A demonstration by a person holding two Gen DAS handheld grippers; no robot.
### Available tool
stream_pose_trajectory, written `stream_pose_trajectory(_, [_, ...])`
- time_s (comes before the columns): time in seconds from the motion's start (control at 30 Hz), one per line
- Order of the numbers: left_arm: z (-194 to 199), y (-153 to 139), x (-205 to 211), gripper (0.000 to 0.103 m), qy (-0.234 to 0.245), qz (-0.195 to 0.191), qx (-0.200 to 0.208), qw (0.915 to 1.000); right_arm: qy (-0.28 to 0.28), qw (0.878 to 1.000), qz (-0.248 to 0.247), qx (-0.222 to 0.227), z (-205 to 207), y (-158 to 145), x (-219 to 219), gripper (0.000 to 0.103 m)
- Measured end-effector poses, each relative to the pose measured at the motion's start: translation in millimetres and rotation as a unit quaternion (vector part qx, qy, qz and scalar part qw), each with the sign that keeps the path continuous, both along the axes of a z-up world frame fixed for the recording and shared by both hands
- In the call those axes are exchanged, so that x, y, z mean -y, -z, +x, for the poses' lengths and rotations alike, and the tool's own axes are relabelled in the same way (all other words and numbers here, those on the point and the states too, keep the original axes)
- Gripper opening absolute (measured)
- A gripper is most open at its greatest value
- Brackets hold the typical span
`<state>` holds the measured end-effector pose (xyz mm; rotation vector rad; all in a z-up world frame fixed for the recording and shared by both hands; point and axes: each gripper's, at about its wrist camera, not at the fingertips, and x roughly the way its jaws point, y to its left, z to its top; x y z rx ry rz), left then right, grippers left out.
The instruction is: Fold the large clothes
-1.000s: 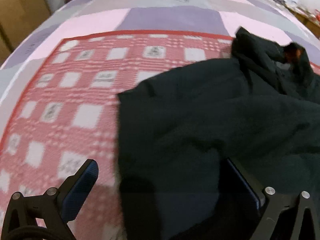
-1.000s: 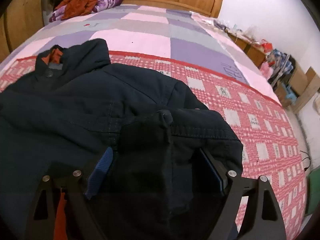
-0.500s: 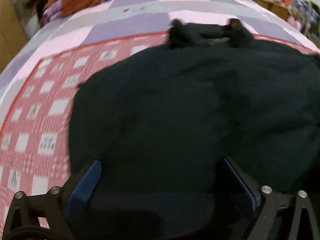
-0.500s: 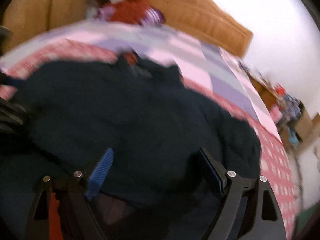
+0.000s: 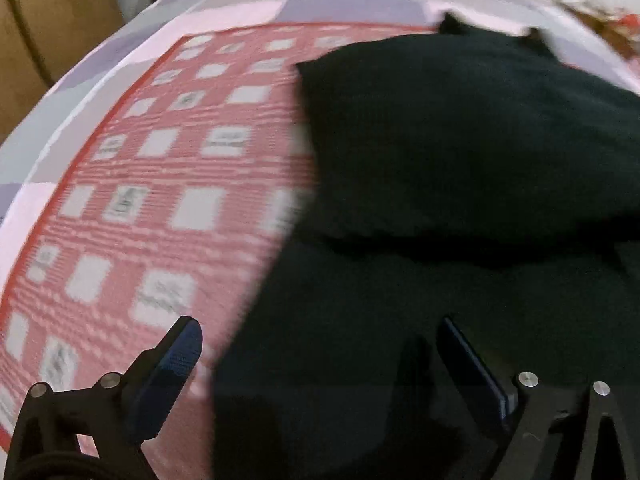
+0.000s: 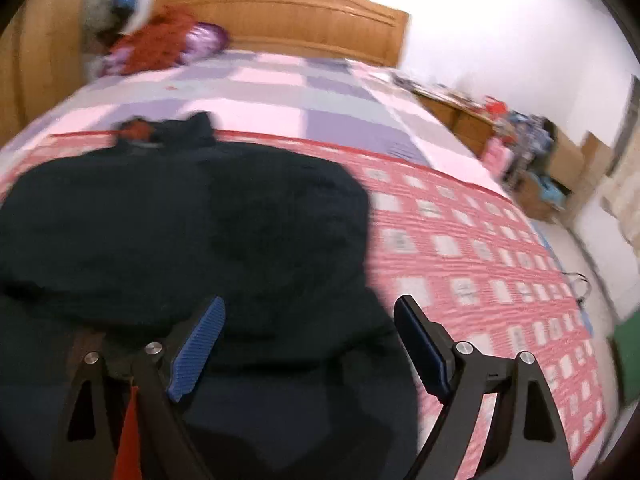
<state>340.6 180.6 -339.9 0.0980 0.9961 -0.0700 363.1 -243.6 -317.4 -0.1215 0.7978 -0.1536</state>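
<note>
A large dark navy jacket (image 5: pixel 460 152) lies on the bed, folded over itself, its collar with orange lining (image 6: pixel 138 130) at the far end. It also fills the left of the right wrist view (image 6: pixel 192 216). My left gripper (image 5: pixel 320 344) is open above the jacket's near left edge, holding nothing. My right gripper (image 6: pixel 310 324) is open above the jacket's near right edge, holding nothing. Both views are blurred by motion.
The bed carries a red and white checked blanket (image 5: pixel 160 184) over a pink, purple and grey quilt (image 6: pixel 280 96). Orange and purple clothes (image 6: pixel 160 48) lie by the wooden headboard (image 6: pixel 288 16). A cluttered low cabinet (image 6: pixel 516 136) stands right of the bed.
Both grippers have drawn back from the jacket toward its near edge. The jacket, loosely spread a second ago, now lies folded into a more compact shape.
</note>
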Motion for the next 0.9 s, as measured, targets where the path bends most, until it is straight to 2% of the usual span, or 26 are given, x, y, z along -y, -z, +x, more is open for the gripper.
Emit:
stream_pose_trajectory(0.07, [-23,0,24,0.098,0.032,0.003,0.001,0.9995,-0.051,0.999,-0.004,-0.004,-32,0,-33,0.088])
stream_pose_trajectory(0.13, [-44,12,45,0.098,0.064,0.009,-0.016,0.9978,-0.091,0.996,-0.011,-0.020,-53,9,-64,0.088])
stream_pose_trajectory(0.2, [-57,32,52,0.098,0.077,0.029,-0.039,0.9958,-0.129,0.990,-0.014,-0.059,-74,30,-94,0.088])
stream_pose_trajectory(0.27, [-65,37,42,0.100,0.072,0.020,-0.030,0.9968,-0.150,0.984,-0.028,-0.093,-91,53,-100,0.088])
stream_pose_trajectory(0.33, [-68,36,25,0.100,0.048,0.021,-0.034,0.9980,-0.129,0.987,-0.030,-0.091,-104,61,-78,0.088])
stream_pose_trajectory(0.43, [-73,34,8,0.101,0.044,0.021,-0.040,0.9980,-0.035,0.994,-0.050,-0.091,-114,60,-18,0.088])
stream_pose_trajectory(0.5, [-76,31,5,0.101,0.051,0.029,-0.043,0.9974,0.013,0.994,-0.031,-0.101,-122,58,23,0.088])
stream_pose_trajectory(0.53, [-78,30,6,0.101,0.052,0.035,-0.043,0.9971,0.019,0.993,-0.030,-0.108,-125,58,34,0.088])
stream_pose_trajectory(0.67, [-91,25,14,0.100,0.039,0.041,-0.044,0.9974,0.001,0.992,-0.044,-0.119,-131,56,30,0.089])
stream_pose_trajectory(0.77, [-104,26,23,0.100,0.038,0.049,-0.046,0.9970,0.029,0.993,-0.028,-0.115,-134,65,28,0.090])
stream_pose_trajectory(0.87, [-115,25,21,0.100,0.017,0.054,-0.049,0.9972,0.072,0.992,-0.001,-0.105,-133,69,33,0.096])
stream_pose_trajectory(0.9, [-120,24,20,0.100,0.006,0.058,-0.050,0.9970,0.071,0.992,-0.002,-0.103,-137,72,32,0.096])
